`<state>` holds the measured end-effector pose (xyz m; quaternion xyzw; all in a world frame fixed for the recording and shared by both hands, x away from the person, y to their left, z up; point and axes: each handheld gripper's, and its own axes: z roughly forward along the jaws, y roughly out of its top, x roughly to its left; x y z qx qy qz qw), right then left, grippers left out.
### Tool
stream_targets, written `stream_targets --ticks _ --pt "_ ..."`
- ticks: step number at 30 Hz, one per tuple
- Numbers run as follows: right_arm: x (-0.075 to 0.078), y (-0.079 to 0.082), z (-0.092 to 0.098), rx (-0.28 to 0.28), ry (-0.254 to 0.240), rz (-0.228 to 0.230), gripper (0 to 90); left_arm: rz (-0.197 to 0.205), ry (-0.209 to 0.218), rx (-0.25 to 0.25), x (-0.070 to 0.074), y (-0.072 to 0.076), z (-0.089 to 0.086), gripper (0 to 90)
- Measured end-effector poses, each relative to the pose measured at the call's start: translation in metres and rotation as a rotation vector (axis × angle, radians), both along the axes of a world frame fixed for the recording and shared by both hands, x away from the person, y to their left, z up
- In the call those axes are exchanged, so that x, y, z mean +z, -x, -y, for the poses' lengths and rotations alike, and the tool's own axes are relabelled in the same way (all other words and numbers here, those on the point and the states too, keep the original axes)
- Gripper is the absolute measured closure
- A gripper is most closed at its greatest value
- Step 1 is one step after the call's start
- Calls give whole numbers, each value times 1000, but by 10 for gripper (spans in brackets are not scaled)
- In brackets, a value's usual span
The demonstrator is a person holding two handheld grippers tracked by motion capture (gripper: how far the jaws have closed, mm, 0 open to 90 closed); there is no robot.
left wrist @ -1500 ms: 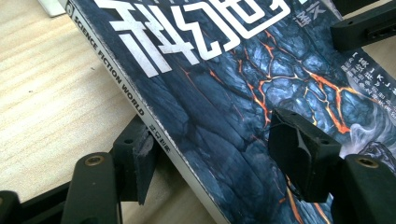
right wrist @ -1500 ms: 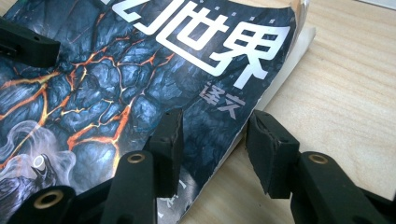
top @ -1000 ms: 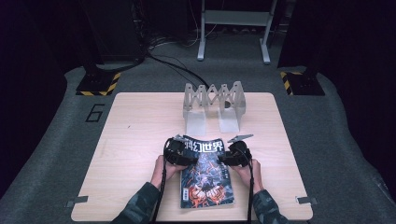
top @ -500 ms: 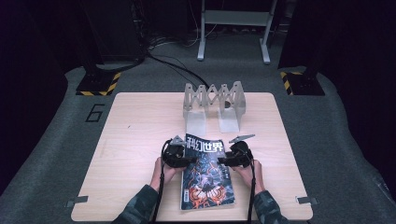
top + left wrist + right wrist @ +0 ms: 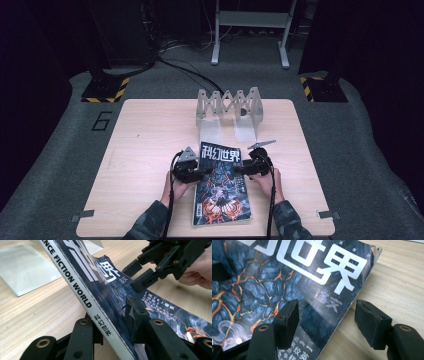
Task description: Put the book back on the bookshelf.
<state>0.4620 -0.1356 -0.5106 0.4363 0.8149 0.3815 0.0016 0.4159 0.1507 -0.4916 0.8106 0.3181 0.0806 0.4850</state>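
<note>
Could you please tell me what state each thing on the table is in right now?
Dark science-fiction magazine with white title: closed, spine edge lifted, other edge on the table.
Left tongs: shut on the magazine's spine, having just been closing.
Right tongs: open astride the magazine's free edge, having just been opening.
Grey metal zigzag book rack: upright, empty.
Light wooden table: bears everything.

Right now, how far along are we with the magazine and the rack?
Done: the left gripper, whose jaws have just been closing, clamps the magazine at its spine, that edge lifted. In hand: the right gripper, jaws just opening, straddles the opposite edge without pressing. Left: the zigzag metal rack stands empty behind.
</note>
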Motion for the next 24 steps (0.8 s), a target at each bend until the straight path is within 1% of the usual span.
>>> stream_targets --ticks 1,2,3,4,7,8,10,11,13,14,16,17,21,23,24 --pt "0 -2 1 -1 -6 -7 351 -6 8 3 1 1 1 697" --pt "-1 -3 1 -1 -12 -5 351 5 5 -1 1 1 1 698" --pt "-1 -4 1 1 -19 -7 351 3 8 -4 1 2 1 699" --pt "-2 -5 1 8 -21 -2 352 9 13 -8 2 3 1 699" --pt "-2 -7 0 11 -43 -9 344 28 18 -23 4 4 1 702" --pt "-2 -7 0 10 -47 -14 341 28 23 -26 4 4 1 702" --pt "-3 -8 1 14 -55 -12 336 37 21 -28 5 5 2 702" --pt "-4 -8 2 16 -59 -12 334 42 12 -36 5 4 1 702" --pt "-4 -9 2 14 -66 -16 322 43 20 -38 6 5 2 703" --pt "-3 -10 2 14 -68 -24 311 53 17 -45 6 5 2 703" --pt "-2 -12 2 11 -81 -32 299 55 26 -48 7 6 2 704" --pt "-3 -13 2 6 -85 -31 297 60 19 -53 7 7 2 704" --pt "-2 -14 3 9 -105 -34 333 64 23 -50 7 7 2 703" --pt "-1 -12 3 3 -103 -27 358 59 16 -58 8 6 1 702" --pt "-1 -12 4 -1 -107 -26 375 53 13 -52 8 6 1 699"
